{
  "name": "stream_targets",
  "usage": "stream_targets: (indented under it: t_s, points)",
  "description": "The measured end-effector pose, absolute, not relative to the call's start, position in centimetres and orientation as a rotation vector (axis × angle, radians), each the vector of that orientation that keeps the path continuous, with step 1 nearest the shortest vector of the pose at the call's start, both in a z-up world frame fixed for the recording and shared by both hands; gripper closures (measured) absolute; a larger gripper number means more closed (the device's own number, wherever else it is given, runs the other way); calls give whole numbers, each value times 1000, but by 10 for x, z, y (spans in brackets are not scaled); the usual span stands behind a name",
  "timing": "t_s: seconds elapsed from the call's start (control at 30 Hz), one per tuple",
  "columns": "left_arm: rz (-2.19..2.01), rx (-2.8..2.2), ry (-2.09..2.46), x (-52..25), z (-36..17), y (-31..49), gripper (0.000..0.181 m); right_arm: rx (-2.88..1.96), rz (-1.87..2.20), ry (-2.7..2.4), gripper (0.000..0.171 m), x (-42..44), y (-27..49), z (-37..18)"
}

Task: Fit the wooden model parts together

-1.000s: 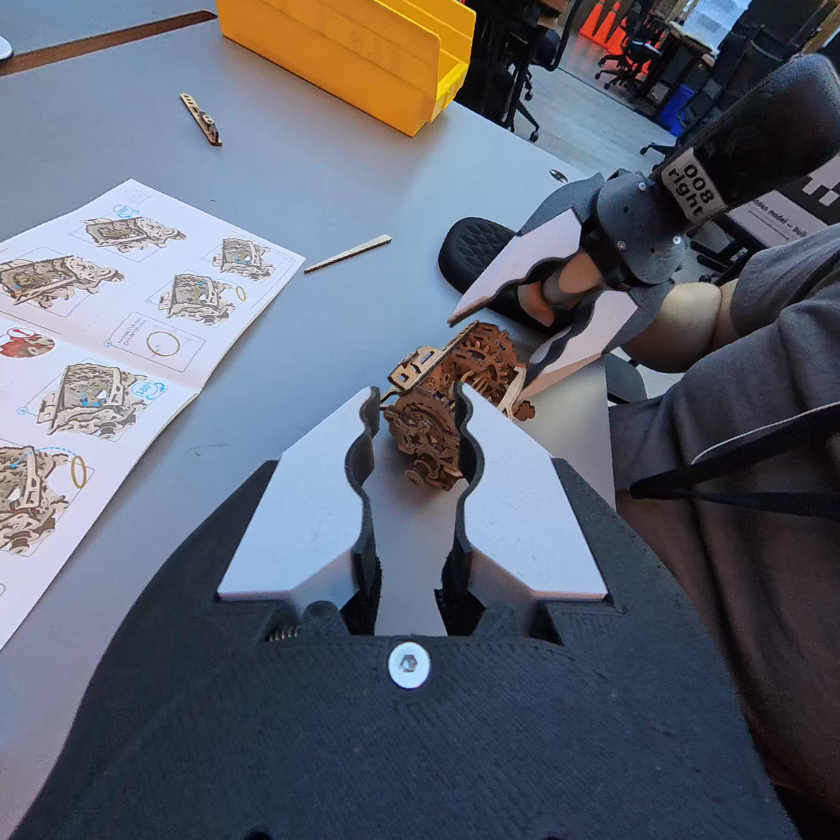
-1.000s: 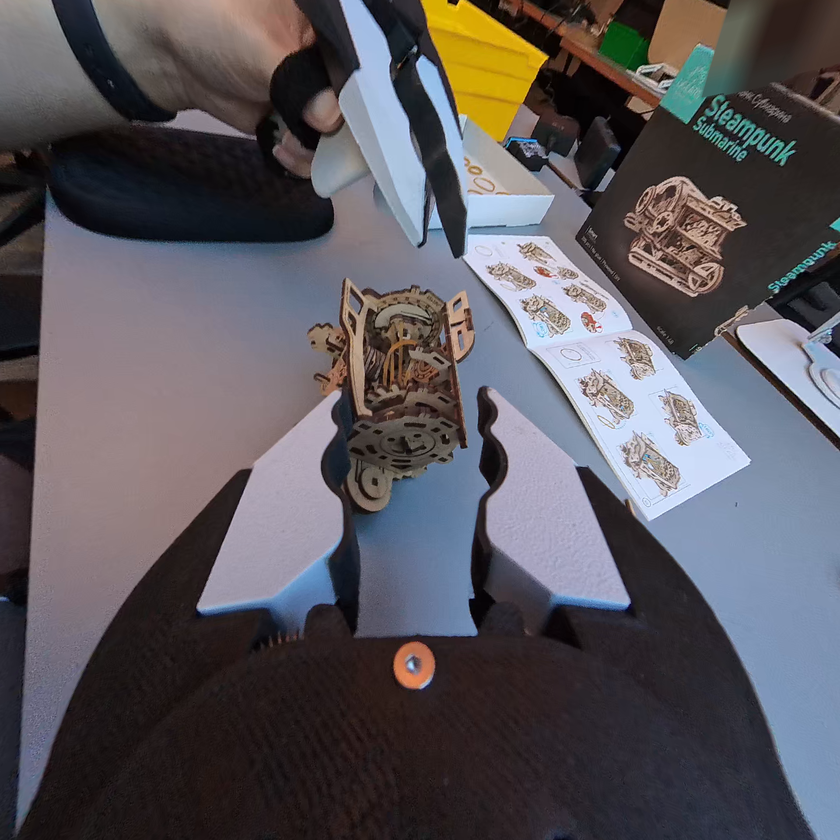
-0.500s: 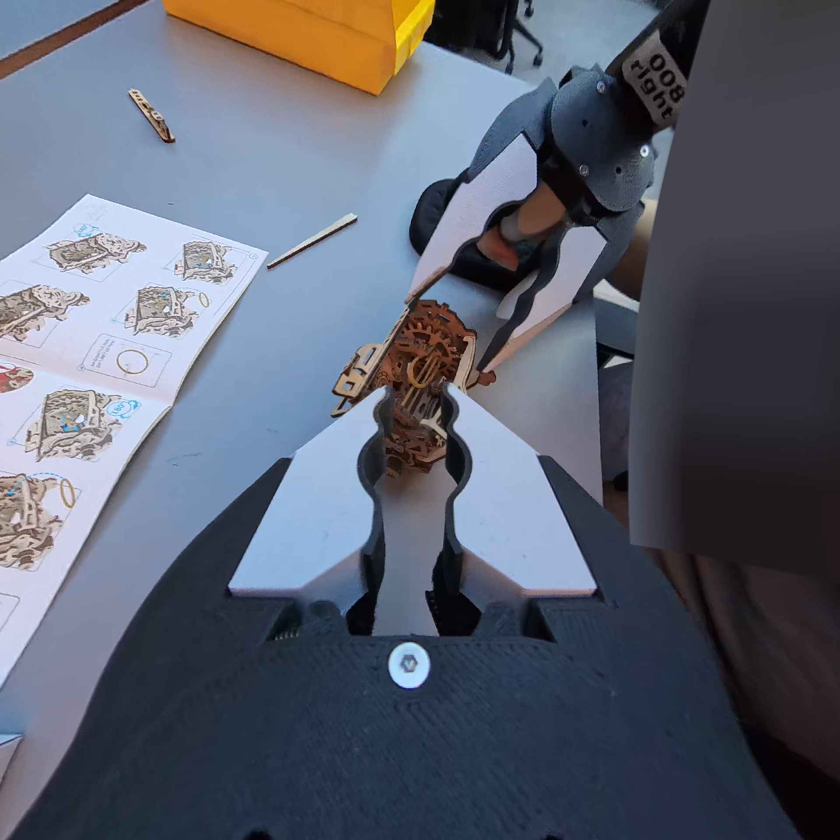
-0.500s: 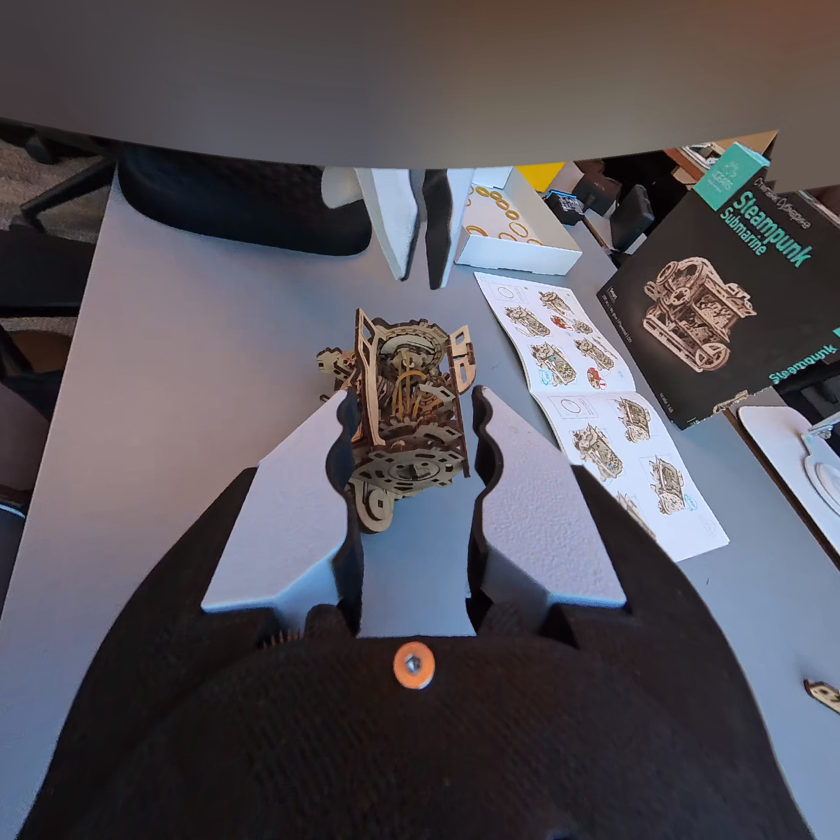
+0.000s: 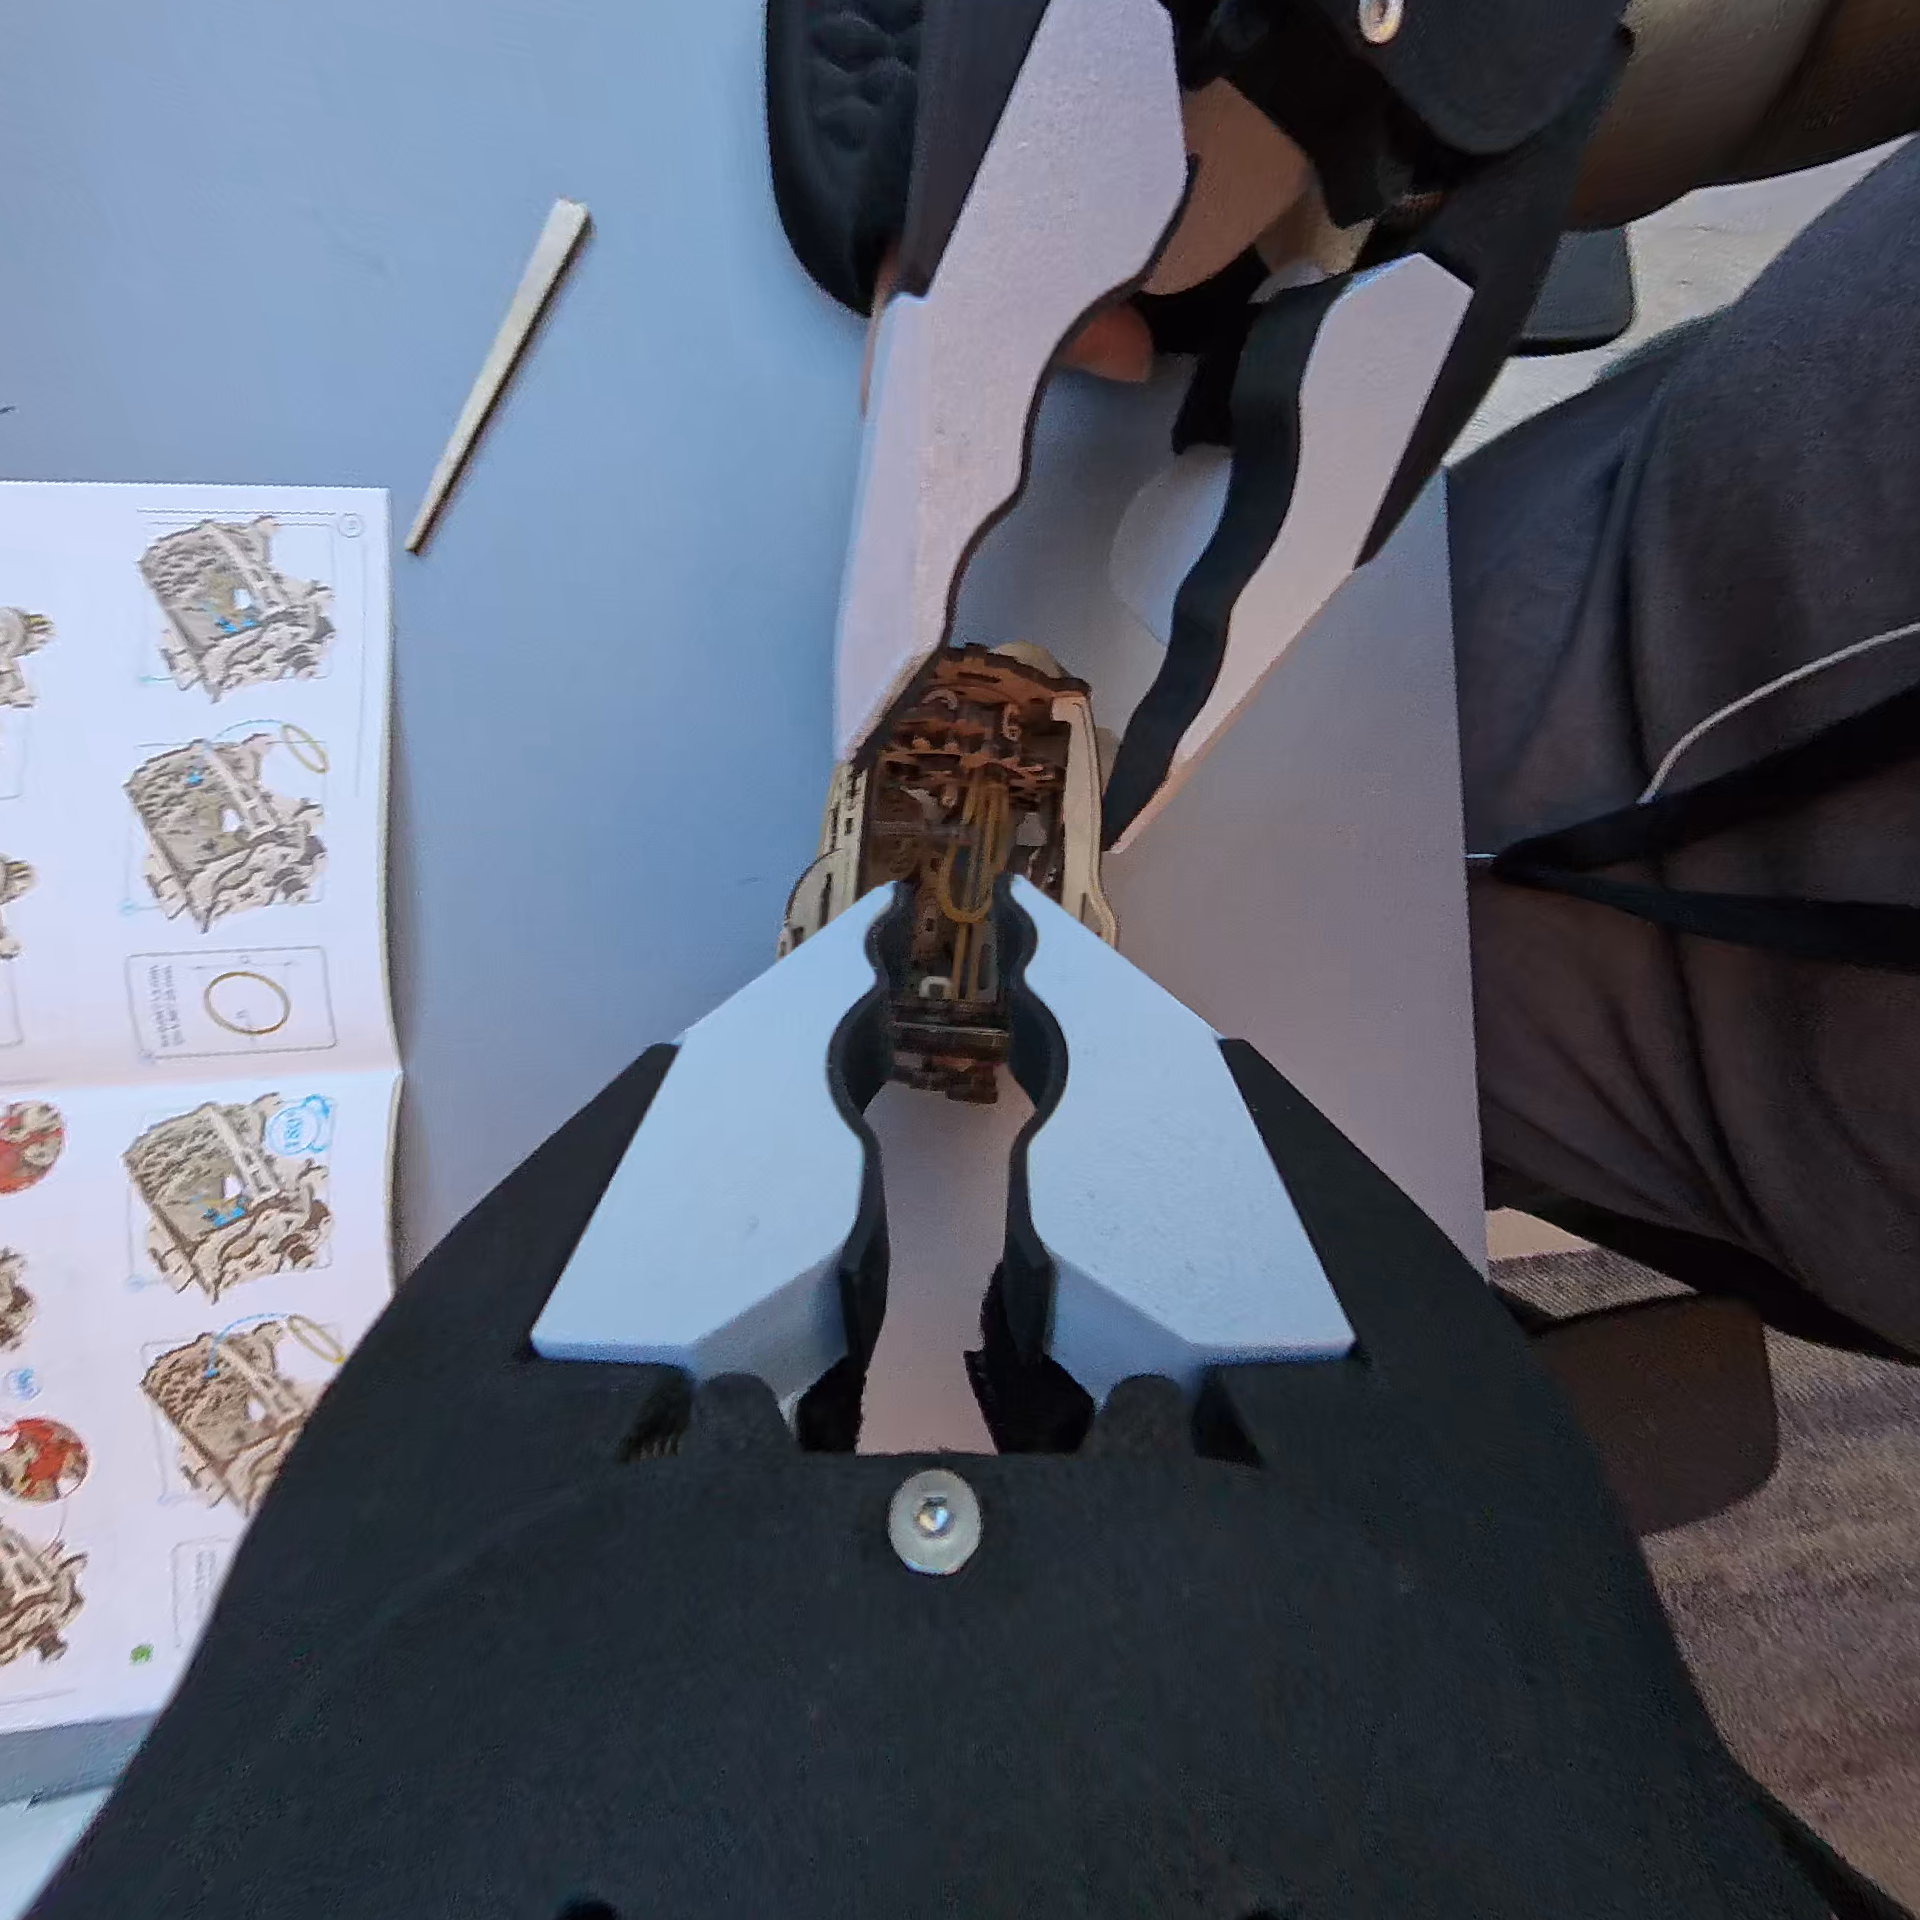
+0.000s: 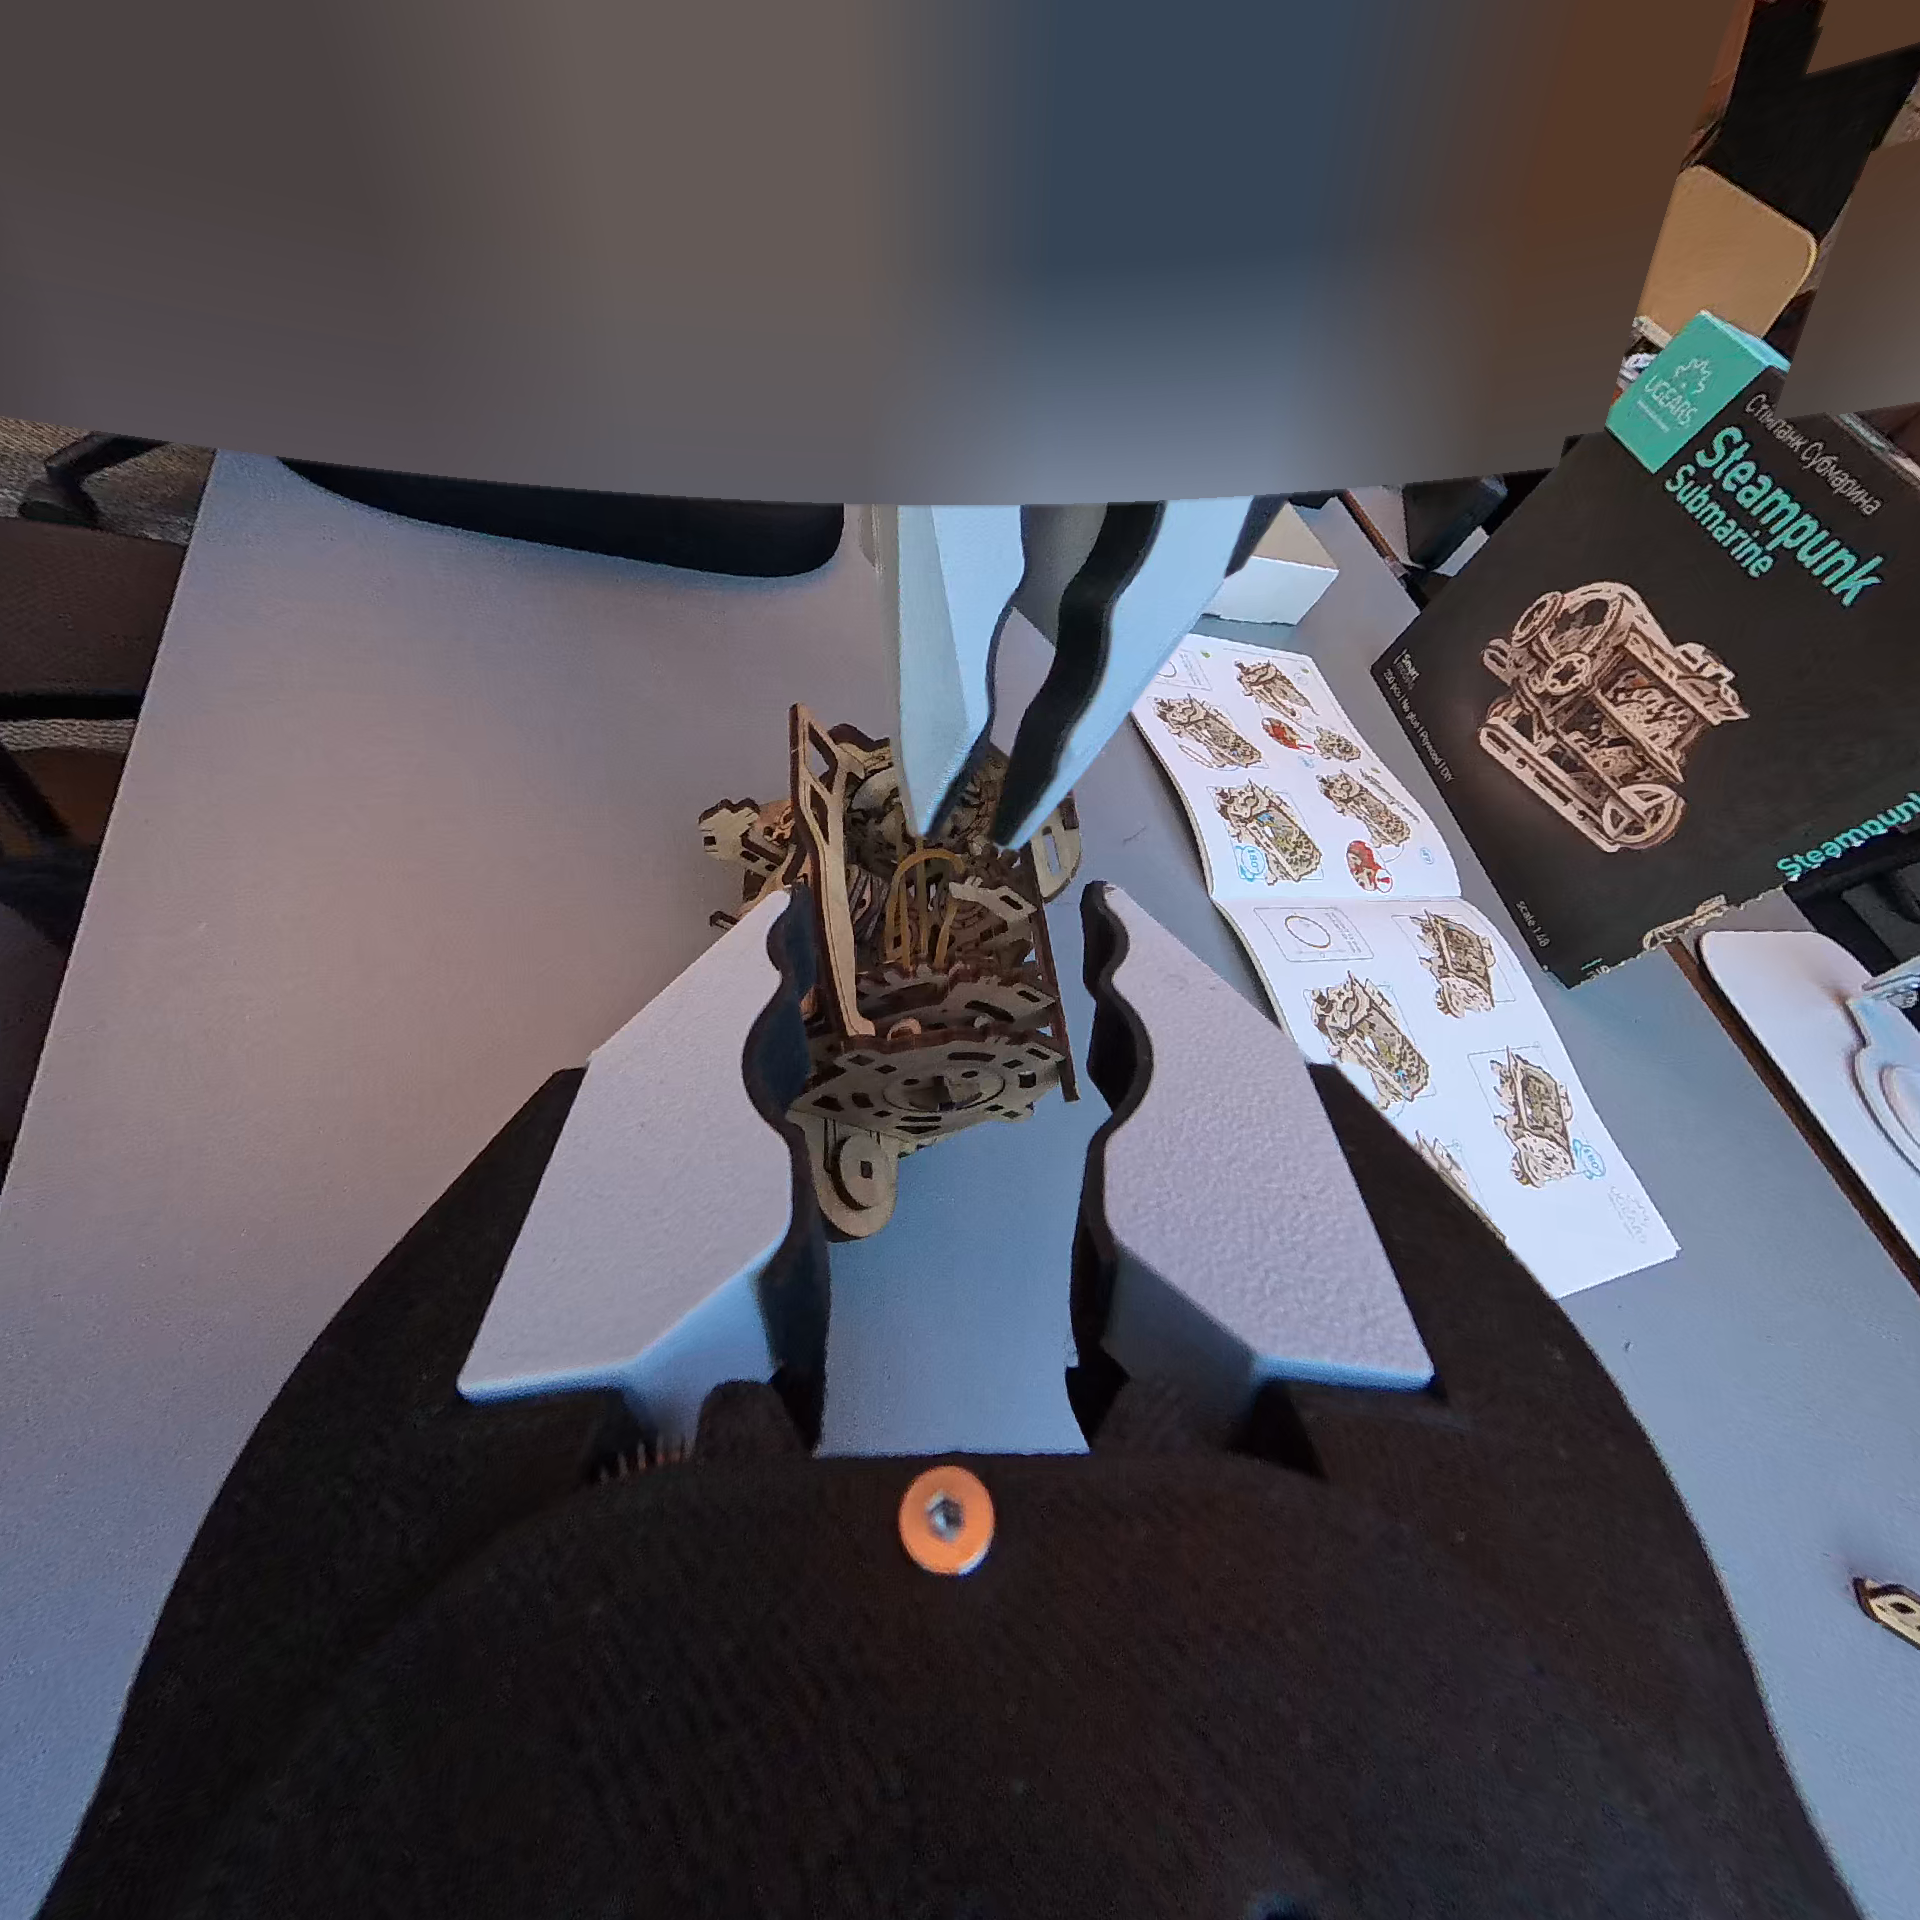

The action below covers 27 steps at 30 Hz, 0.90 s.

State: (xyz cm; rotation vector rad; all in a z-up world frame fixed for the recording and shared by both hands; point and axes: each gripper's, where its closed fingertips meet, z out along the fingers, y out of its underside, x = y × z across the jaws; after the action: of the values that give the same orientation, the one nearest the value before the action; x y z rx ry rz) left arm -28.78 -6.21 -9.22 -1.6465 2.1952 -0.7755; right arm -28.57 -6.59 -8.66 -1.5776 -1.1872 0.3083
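Note:
The partly built wooden model [image 6: 935, 1039], brown gears in a frame with a rubber band inside, stands on the grey table [image 6: 416, 831]. My right gripper [image 6: 940, 899] is open with one finger on each side of the model; the left finger touches it and the right finger stands slightly off. It also shows in the left wrist view [image 5: 987, 795], straddling the model [image 5: 966, 790]. My left gripper [image 5: 956, 894] points straight down at the model's top with its jaws narrowly apart. In the right wrist view its tips [image 6: 966, 831] rest at the model's top edge.
An open instruction booklet [image 6: 1403, 987] lies right of the model, also seen in the left wrist view [image 5: 208, 831]. A black model box [image 6: 1662, 707] stands behind it. A thin wooden stick [image 5: 499, 374] and a small wooden piece [image 6: 1886, 1621] lie loose. The table edge [image 5: 1455, 831] is close. Left and right tips are no more than a few centimetres apart. My right tips are roughly 15 cm from the thin wooden stick [image 5: 499, 374].
My left gripper has swung over the model, tipped to look straight down, and narrowed its jaws. My right gripper has moved in so that its fingers flank the model.

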Motion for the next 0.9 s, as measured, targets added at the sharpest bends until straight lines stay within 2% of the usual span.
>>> stream_targets:
  t_s: [0.4,0.9]
  points:
    - [-744,-1679,2314,-286,-102,-66,181,-1589,268,-1243,120,-285,-66,-92]
    - [-819,-1813,2310,-293,-108,-69,181,-1557,233,-1341,127,-298,-68,-92]
